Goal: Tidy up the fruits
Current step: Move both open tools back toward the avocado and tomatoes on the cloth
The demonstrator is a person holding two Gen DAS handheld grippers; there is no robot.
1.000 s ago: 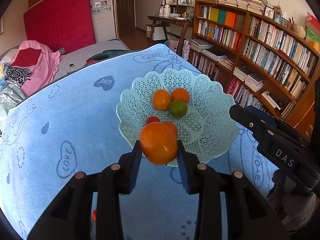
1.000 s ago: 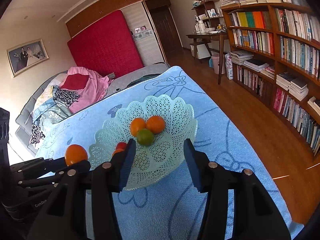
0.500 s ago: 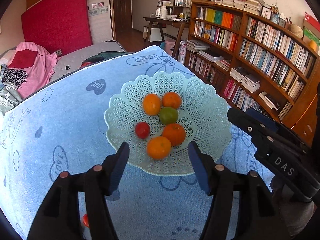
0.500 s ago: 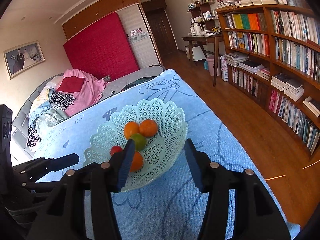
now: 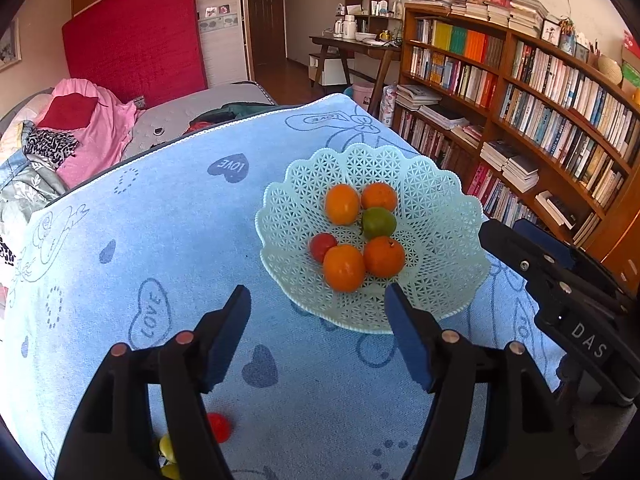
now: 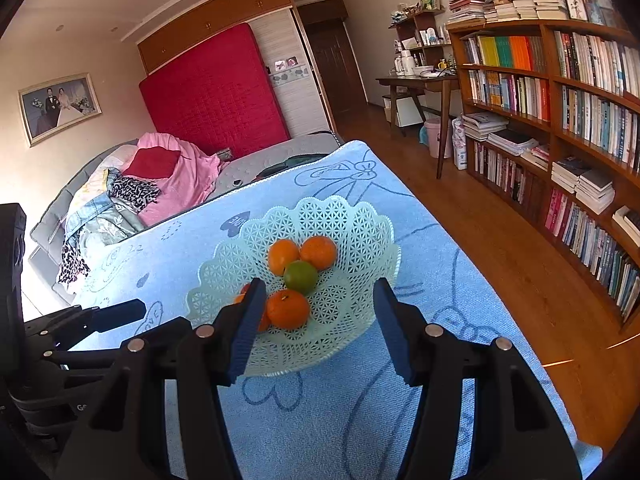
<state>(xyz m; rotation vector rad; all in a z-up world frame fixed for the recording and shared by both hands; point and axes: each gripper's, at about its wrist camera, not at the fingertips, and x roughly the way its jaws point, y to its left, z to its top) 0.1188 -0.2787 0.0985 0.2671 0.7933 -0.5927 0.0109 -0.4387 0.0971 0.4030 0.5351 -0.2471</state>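
Observation:
A pale green lattice basket (image 5: 440, 216) (image 6: 360, 232) sits on the blue cloth. It holds several oranges (image 5: 344, 268) (image 6: 288, 308), a green fruit (image 5: 378, 222) (image 6: 300, 276) and a small red tomato (image 5: 322, 246). My left gripper (image 5: 318, 328) is open and empty, just short of the basket's near rim. My right gripper (image 6: 316, 324) is open and empty, above the basket's near edge. A red tomato (image 5: 218, 426) and small yellow-green fruits (image 5: 168, 448) lie on the cloth under my left fingers.
The blue cloth (image 5: 160, 248) with heart prints covers the table. A bed with clothes (image 5: 80, 132) lies behind it. Bookshelves (image 5: 540, 100) line the right wall, past the table's right edge and wood floor (image 6: 500, 240).
My left gripper opened and let the orange go into the basket, then drew back toward me. The right gripper has stayed open and shifted only slightly.

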